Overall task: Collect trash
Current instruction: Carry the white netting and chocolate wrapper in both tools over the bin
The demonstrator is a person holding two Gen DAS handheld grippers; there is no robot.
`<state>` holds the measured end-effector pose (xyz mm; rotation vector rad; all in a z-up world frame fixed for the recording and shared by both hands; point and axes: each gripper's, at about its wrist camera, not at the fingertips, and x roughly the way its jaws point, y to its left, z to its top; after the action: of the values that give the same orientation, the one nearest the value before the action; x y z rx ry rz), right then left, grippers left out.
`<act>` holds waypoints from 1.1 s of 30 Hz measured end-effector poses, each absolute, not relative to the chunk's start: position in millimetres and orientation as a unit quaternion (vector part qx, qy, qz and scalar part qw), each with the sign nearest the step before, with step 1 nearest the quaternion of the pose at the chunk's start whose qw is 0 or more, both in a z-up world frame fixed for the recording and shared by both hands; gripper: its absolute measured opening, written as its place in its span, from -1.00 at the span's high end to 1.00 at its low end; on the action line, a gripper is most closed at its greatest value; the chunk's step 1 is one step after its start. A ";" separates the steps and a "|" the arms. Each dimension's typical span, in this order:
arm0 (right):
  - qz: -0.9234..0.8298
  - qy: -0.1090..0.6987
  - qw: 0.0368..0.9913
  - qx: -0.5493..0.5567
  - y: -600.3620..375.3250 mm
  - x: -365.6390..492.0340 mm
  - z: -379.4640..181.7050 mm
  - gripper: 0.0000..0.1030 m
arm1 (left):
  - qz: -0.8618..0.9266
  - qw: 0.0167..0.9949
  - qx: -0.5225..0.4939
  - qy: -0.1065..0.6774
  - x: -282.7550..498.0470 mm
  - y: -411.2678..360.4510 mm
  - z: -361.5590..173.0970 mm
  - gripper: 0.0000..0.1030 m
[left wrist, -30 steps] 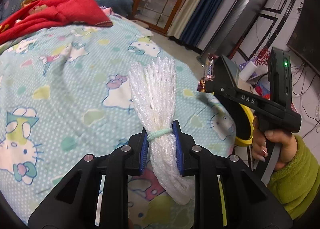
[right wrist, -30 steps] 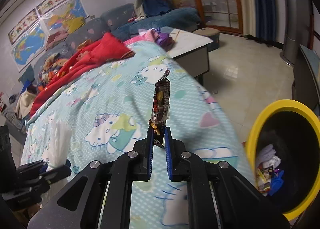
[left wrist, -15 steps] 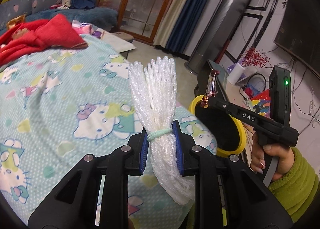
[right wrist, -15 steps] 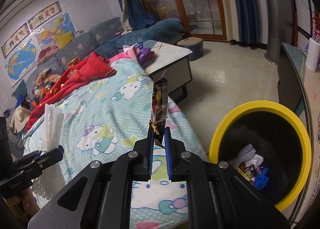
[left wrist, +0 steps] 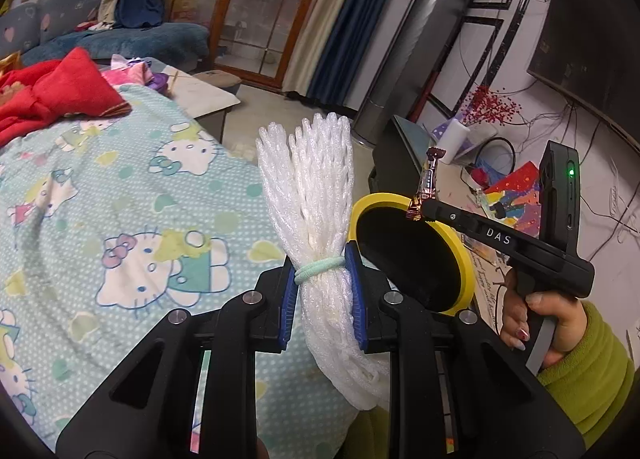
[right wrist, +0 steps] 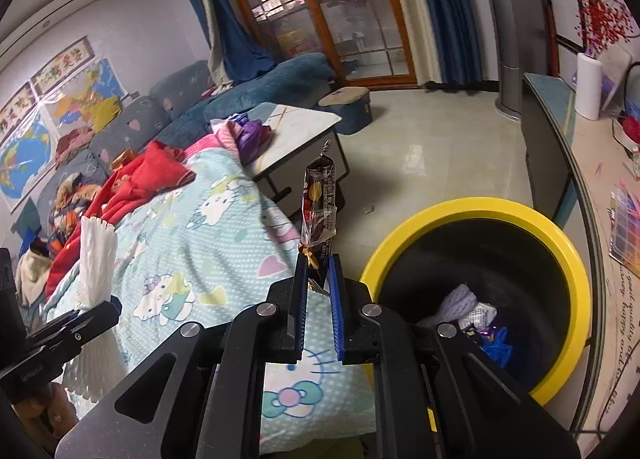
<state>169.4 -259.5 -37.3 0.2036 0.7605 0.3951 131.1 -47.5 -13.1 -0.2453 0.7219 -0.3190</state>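
Right tool (right wrist: 318, 279): clamped on the bottom twist of a dark snack wrapper (right wrist: 319, 206); wrapper is held upright, long axis running up and away from the tips.
Left tool (left wrist: 322, 291): clamped across the banded waist of a white foam net bundle (left wrist: 308, 195); bundle is held upright too, fanned end up, tail hanging below the pads.
Bin (right wrist: 576, 271): yellow rim, black inside, on the floor just beside the bed (right wrist: 208, 243) edge; some trash is already seen at the bottom.
Bearing, right tool to bin: bin mouth lies to the right of the tips and below them; wrapper is judged not yet over the opening, bed edge is still under it.
Bearing, left tool to bin: bin is seen right of and beyond the bundle, partly hidden by it.
Nearer hand: right is judged nearer, its tips being at the near rim in the left wrist view.
Next move: right tool to be carried rightward over the mouth before release; left to follow.
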 end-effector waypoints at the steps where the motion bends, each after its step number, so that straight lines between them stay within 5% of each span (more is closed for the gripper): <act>1: 0.189 0.368 0.905 0.100 -263.2 169.6 -37.9 0.80 | -0.157 0.916 -0.118 0.351 131.7 -50.0 -12.9 0.67; 33: 0.103 0.367 0.914 0.138 -339.0 156.7 -57.7 0.80 | -0.219 0.905 -0.072 0.356 174.9 -141.4 -20.2 0.67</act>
<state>156.7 -339.0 -57.7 0.2838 0.7558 0.2125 174.9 -141.4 -20.2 -0.1483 0.7357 -0.4528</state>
